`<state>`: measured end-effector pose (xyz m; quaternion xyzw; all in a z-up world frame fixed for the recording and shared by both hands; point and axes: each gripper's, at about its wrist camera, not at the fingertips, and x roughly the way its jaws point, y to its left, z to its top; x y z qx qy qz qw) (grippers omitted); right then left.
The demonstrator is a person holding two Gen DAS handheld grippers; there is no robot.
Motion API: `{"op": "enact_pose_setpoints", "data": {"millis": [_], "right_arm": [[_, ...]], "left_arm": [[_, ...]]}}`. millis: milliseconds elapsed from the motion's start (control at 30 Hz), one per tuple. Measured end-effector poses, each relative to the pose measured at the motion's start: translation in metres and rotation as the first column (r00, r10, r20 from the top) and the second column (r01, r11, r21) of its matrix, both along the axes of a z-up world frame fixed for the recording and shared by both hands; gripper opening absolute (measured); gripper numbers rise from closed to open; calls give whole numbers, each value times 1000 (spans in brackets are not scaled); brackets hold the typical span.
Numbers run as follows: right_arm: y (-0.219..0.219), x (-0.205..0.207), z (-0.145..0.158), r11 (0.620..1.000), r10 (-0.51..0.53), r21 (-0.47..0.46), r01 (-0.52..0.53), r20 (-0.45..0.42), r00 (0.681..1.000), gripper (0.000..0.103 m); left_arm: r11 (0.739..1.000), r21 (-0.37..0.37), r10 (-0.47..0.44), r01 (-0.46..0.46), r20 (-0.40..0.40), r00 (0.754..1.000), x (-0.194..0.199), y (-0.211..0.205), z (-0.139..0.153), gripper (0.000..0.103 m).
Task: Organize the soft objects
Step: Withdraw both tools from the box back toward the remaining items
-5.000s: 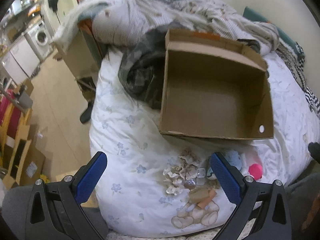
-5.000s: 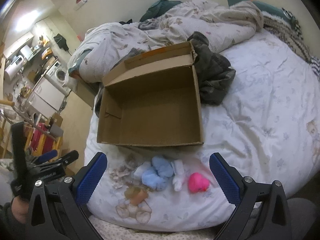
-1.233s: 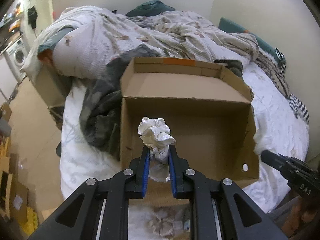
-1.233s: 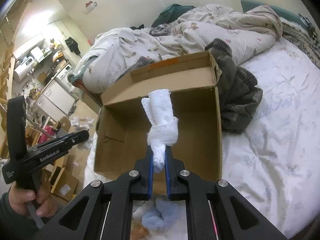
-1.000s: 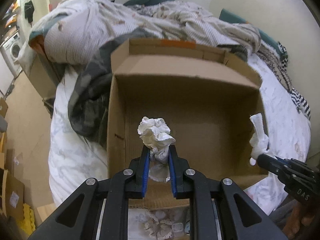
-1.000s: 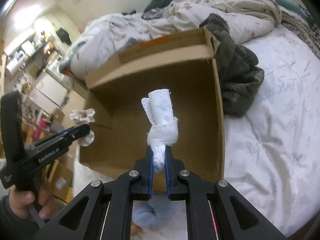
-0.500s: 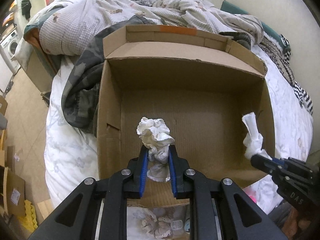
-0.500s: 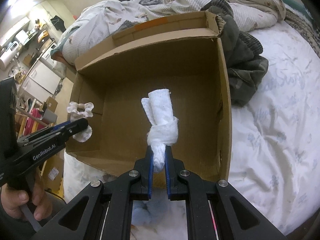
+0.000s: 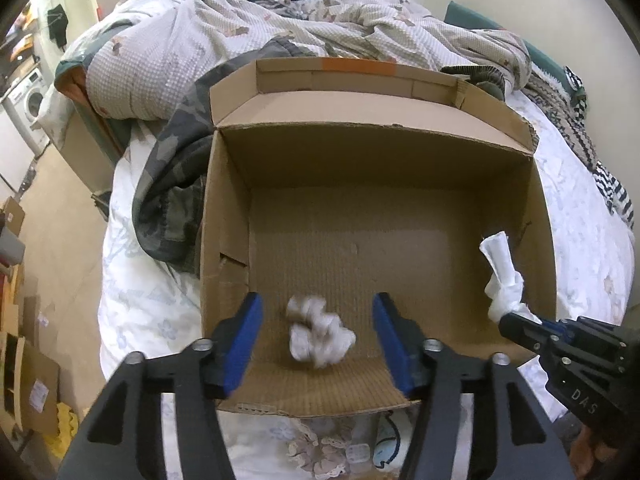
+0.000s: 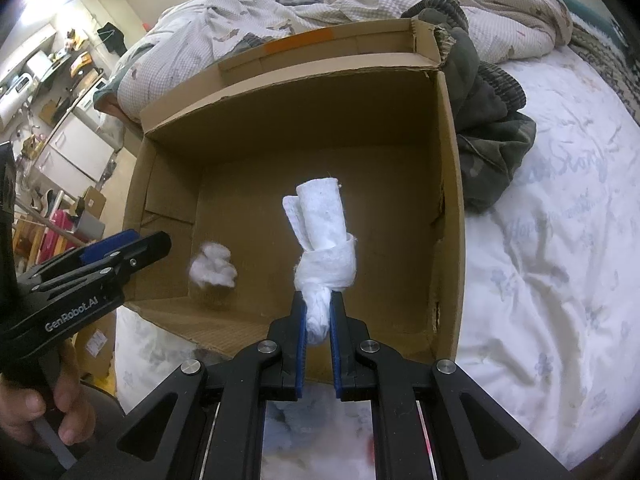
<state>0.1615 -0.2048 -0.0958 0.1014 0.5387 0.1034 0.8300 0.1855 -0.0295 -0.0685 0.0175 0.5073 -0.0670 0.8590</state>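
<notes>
Two hand-held grippers are working over a bed covered by a white floral-print sheet [image 9: 580, 216], with a crumpled checked quilt [image 9: 168, 60] piled at the far end. Lying on the sheet is a large open brown cardboard box [image 9: 400, 160], its flaps standing up. A dark camouflage-pattern garment [image 9: 172, 184] is bunching against the box's left wall, and in the right wrist view more of it is showing against the right wall.

The left gripper [image 9: 318, 344] is hanging over the near left part of the box with its blue-padded jaws spread wide and grasping nothing. A crumpled white lace cloth ball [image 9: 318, 336] is showing blurred between the spread jaws; the right wrist view places it [image 10: 212, 266] inside the box, above a shadow on the floor, apart from the gripper.

The right gripper [image 10: 318, 320] is clenching the lower end of a white knotted rolled towel [image 10: 324, 236], holding it upright over the box interior near the right wall [image 9: 502, 272].

Small lace-trimmed fabric pieces [image 9: 320, 448] are lying on the sheet just in front of the box.
</notes>
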Motion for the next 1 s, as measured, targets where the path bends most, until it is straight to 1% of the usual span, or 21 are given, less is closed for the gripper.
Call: {"op": "enact_pose_setpoints", "data": {"millis": [167, 400, 467, 500, 533, 567, 600, 633, 767, 833, 867, 967, 1000], "right_arm": [[-1, 1, -1, 1000, 0, 10, 0, -6, 1000, 12], [1, 0, 1, 999, 15, 40, -15, 7, 1000, 13], [-1, 1, 2, 997, 8, 74, -8, 5, 1000, 19], [-3, 1, 3, 996, 3, 93, -4, 7, 1000, 30], [-5, 1, 5, 994, -2, 106, 1, 12, 1000, 50], [-6, 0, 6, 993, -6, 116, 4, 19, 1000, 63], [-7, -1, 8, 992, -15, 128, 11, 30, 999, 83], [-9, -1, 10, 991, -26, 136, 20, 45, 999, 85], [-14, -3, 16, 985, -51, 170, 39, 64, 997, 85], [-16, -4, 19, 983, -79, 169, 65, 81, 994, 85], [-18, -6, 21, 983, -98, 167, 80, 98, 990, 85], [-24, -12, 31, 974, -142, 200, 109, 162, 977, 85], [-25, -13, 35, 976, -148, 187, 114, 180, 973, 85]], "left_arm": [[1000, 24, 1, -2, 19, 1000, -2, -1, 3, 59], [999, 17, 35, -36, 24, 999, -3, 4, 5, 59], [999, 5, 42, -42, 17, 999, -3, 6, 5, 59], [999, 4, 43, -43, 13, 999, -3, 6, 5, 59], [999, 2, 42, -42, 10, 999, -3, 7, 5, 60], [999, -1, 40, -40, 8, 999, -3, 7, 5, 60], [999, 0, 39, -39, 9, 999, -4, 7, 5, 60], [999, 2, 38, -38, 12, 999, -5, 7, 6, 60], [999, 8, 32, -33, 35, 999, -10, 7, 10, 60], [999, 14, 34, -35, 49, 998, -13, 9, 13, 60], [999, 14, 35, -36, 53, 998, -13, 9, 15, 60], [999, 11, 42, -43, 75, 996, -18, 14, 21, 60], [999, 15, 46, -47, 84, 995, -20, 15, 23, 60]]}}
